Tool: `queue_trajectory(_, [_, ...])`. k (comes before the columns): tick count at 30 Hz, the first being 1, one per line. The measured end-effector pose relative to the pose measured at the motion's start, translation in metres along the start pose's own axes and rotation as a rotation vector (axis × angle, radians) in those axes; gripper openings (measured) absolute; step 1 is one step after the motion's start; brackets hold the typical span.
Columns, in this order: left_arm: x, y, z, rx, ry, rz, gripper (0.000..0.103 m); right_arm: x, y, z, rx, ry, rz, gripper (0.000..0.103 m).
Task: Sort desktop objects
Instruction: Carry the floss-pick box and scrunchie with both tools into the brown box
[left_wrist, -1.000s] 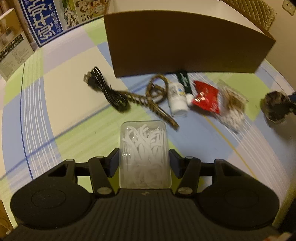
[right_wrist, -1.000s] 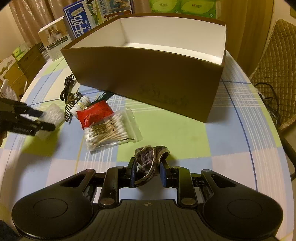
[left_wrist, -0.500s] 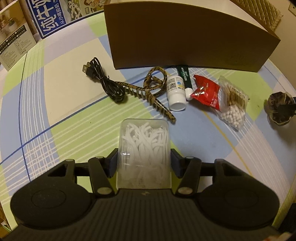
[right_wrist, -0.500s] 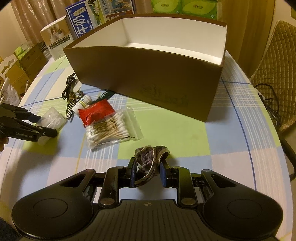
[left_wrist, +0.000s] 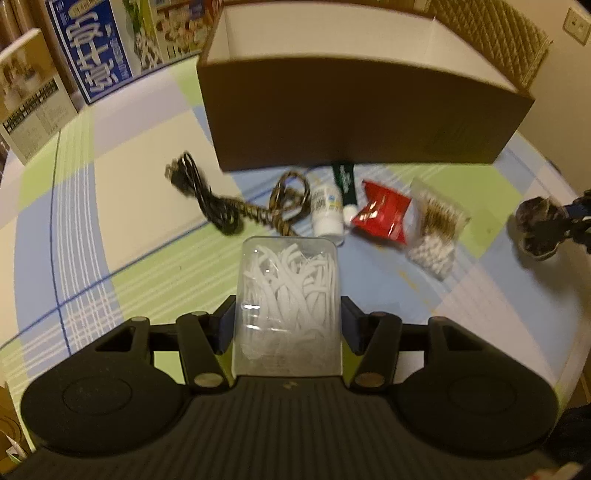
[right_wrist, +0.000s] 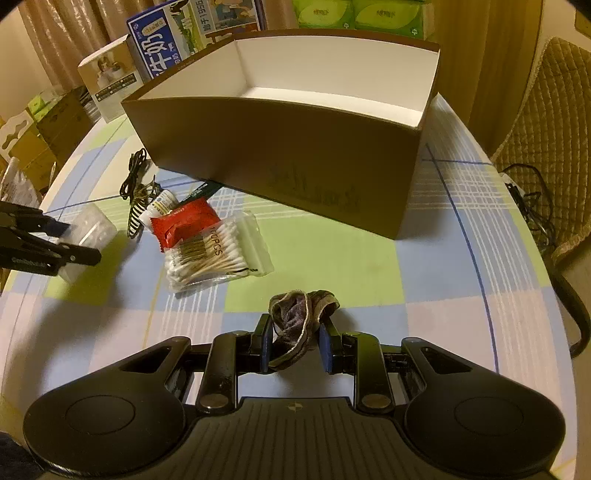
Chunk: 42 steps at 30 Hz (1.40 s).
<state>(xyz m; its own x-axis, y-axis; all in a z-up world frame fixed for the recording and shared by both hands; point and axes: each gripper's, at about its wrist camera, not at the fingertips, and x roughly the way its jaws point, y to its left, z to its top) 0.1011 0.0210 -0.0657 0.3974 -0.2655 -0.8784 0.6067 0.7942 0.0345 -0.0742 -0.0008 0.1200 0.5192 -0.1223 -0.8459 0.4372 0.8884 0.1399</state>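
Gripping a clear floss-pick box (left_wrist: 290, 306), left tongs (left_wrist: 288, 325); right tongs (right_wrist: 295, 345) pinch a fabric scrunchie (right_wrist: 299, 317), lower centre. Risk: slick plastic may slip.

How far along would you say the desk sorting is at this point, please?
Done: nothing visible inside the brown box. In hand: the left gripper holds a clear floss-pick case; the right gripper holds a fabric hair tie. Left on the table: cable, white bottle, red packet, cotton swabs.
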Motion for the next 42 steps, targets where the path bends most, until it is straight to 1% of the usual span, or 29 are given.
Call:
queue_trajectory(6, [-0.031,-0.006,0.017,0.003,-0.089,0.009,0.052,-0.011,0.0,0.014,-0.012,-0.01,0.025,0.023])
queue_trajectory(12, [-0.053,-0.011,0.049,0.013,-0.17,-0.031,0.052,-0.026,0.003,0.041,-0.053,-0.057,0.054,0.023])
queue_trajectory(19, [-0.052,-0.024,0.096,0.057,-0.212,-0.05,0.052,-0.039,0.006,0.085,-0.107,-0.121,0.075,0.023])
queue_trajectory(25, [-0.039,-0.032,0.145,0.055,-0.229,-0.094,0.052,-0.039,0.008,0.125,-0.17,-0.186,0.046,0.023])
queue_trajectory(28, [-0.03,-0.039,0.166,0.073,-0.243,-0.117,0.052,-0.031,0.003,0.144,-0.187,-0.198,0.024,0.023])
queue_trajectory(32, [-0.011,-0.051,0.189,0.12,-0.226,-0.121,0.052,-0.018,-0.01,0.164,-0.199,-0.192,0.021,0.023])
queue_trajectory(35, [0.008,-0.055,0.206,0.136,-0.203,-0.114,0.052,-0.005,-0.019,0.176,-0.221,-0.178,0.011,0.023])
queue_trajectory(42, [0.055,-0.061,0.239,0.139,-0.12,-0.106,0.052,0.032,-0.039,0.198,-0.229,-0.121,-0.012,0.023])
